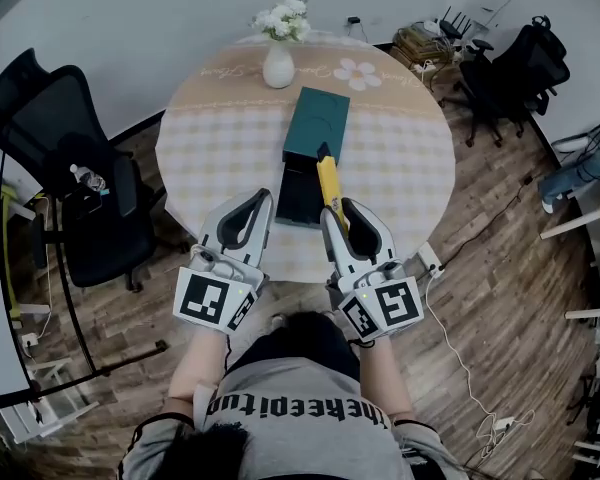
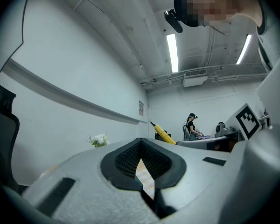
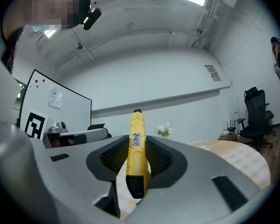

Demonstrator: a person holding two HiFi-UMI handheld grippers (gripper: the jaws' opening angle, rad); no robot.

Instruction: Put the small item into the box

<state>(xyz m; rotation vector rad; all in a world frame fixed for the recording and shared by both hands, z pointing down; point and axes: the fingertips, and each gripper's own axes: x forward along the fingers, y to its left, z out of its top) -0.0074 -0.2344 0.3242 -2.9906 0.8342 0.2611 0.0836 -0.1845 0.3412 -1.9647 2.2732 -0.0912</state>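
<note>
Aloft, yellow item [image 1: 327, 180] along box [image 1: 296, 204] edge.

The person holds both grippers out in front, side by side and close together, and both point away from the body. The left forearm [image 1: 193, 366] and the right forearm [image 1: 380, 380] reach forward from the body to the grippers.

The left gripper [image 1: 261, 200] [image 2: 140, 146] has its jaws together at the tips. Nothing sits between them.

The right gripper [image 1: 342, 208] [image 3: 136, 141] has its jaws squeezed onto a yellow box cutter [image 1: 327, 180] [image 3: 136, 157]. The box cutter lies straight along the jaws, one pad on each side. Its far end sticks out past the tips, and its black end sits back between the jaws.
</note>
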